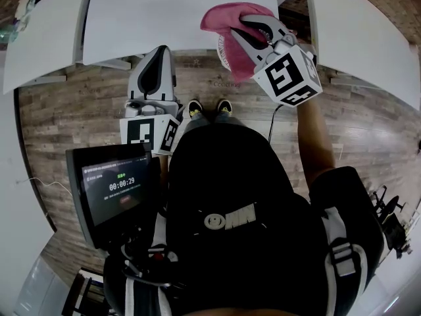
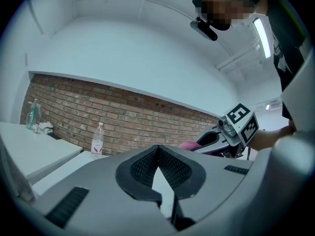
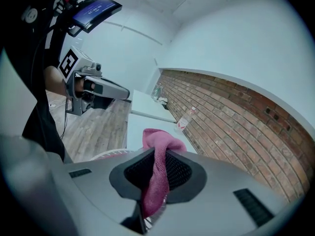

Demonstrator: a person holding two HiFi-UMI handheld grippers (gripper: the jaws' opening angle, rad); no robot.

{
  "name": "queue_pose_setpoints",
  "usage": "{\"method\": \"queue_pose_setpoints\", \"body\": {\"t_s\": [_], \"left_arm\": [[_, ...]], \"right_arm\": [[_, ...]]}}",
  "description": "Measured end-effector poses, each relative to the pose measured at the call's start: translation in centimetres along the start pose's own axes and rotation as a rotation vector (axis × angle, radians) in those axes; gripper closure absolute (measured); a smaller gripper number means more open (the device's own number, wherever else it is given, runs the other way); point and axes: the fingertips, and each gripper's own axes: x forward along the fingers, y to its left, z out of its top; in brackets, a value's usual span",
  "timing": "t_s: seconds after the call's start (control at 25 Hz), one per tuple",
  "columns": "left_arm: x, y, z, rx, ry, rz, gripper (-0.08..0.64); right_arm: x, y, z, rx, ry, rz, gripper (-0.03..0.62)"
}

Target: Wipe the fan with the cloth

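My right gripper (image 1: 242, 29) is shut on a pink cloth (image 1: 228, 13), held over the near edge of a white table (image 1: 151, 15). The cloth (image 3: 156, 173) hangs pinched between the pads in the right gripper view. Just beneath the cloth shows part of the fan's round white grille (image 1: 224, 54), mostly hidden, and its rim (image 3: 96, 155) peeks out in the right gripper view. My left gripper (image 1: 156, 63) stands apart to the left over the wood floor, jaws together and holding nothing. The left gripper view shows the right gripper (image 2: 231, 132) with the cloth (image 2: 187, 144).
More white tables stand at the left (image 1: 39, 35) and right (image 1: 362, 35). A plastic bottle (image 2: 97, 140) stands on a table by the brick wall (image 2: 138, 117). A screen with a timer (image 1: 118, 184) hangs at the person's chest. A cable (image 1: 273, 120) runs across the floor.
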Motion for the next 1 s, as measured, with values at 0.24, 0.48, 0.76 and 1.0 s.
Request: {"method": "queue_pose_setpoints", "body": {"t_s": [0.24,0.48,0.76,1.0], "left_arm": [[0.1,-0.3,-0.1,0.007,0.008,-0.016,0.557],[0.1,-0.7,-0.3,0.018,0.019,-0.052,0.557],[0.1,-1.3,-0.8,0.026,0.038,-0.103,0.557],[0.1,-1.9,-1.2,0.033,0.073,-0.166,0.557]], "right_arm": [[-1.1,-2.1,-1.9,0.073,0.015,-0.064,0.538],[-3.3,-3.5,-3.7,0.131,0.036,-0.148,0.538],[-6.8,-3.9,-5.1,0.215,0.039,-0.259,0.538],[-10.8,-3.1,-5.8,0.307,0.030,-0.356,0.538]]}}
